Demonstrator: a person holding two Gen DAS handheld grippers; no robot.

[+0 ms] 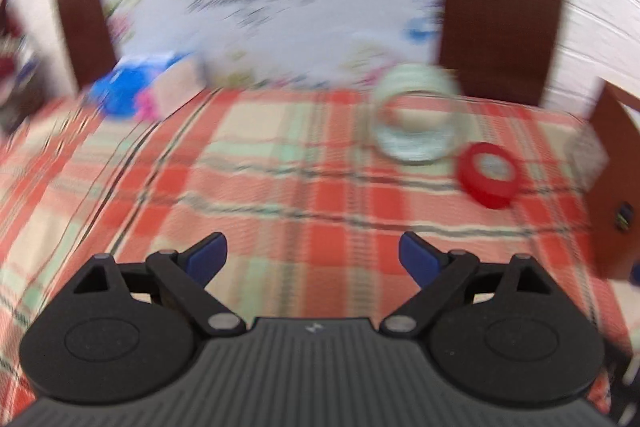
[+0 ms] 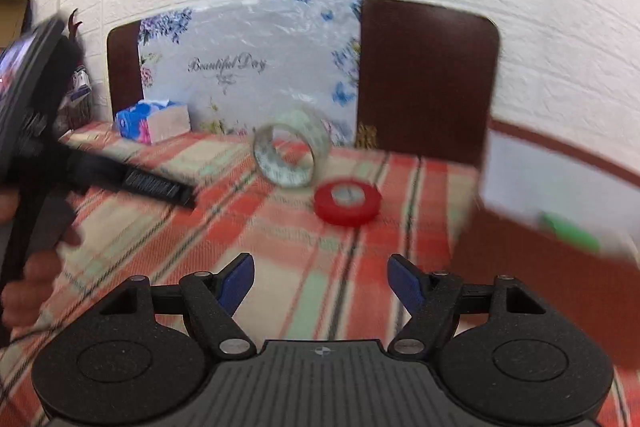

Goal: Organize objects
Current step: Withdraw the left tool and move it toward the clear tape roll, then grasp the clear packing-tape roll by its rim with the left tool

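Note:
A clear tape roll (image 1: 416, 117) stands on edge on the plaid tablecloth, far right of my left gripper (image 1: 312, 255), which is open and empty. A red tape roll (image 1: 489, 173) lies flat just right of it. In the right wrist view the clear roll (image 2: 292, 155) and the red roll (image 2: 346, 203) lie ahead of my right gripper (image 2: 320, 281), which is open and empty. The left gripper's body (image 2: 36, 131), held in a hand, shows at that view's left edge. Both views are blurred.
A brown box (image 2: 560, 219) with a white inside and a green item stands at the right. A blue tissue pack (image 2: 152, 121) sits at the back left. A floral board (image 2: 248, 67) leans on brown chair backs (image 2: 428, 75) by the white wall.

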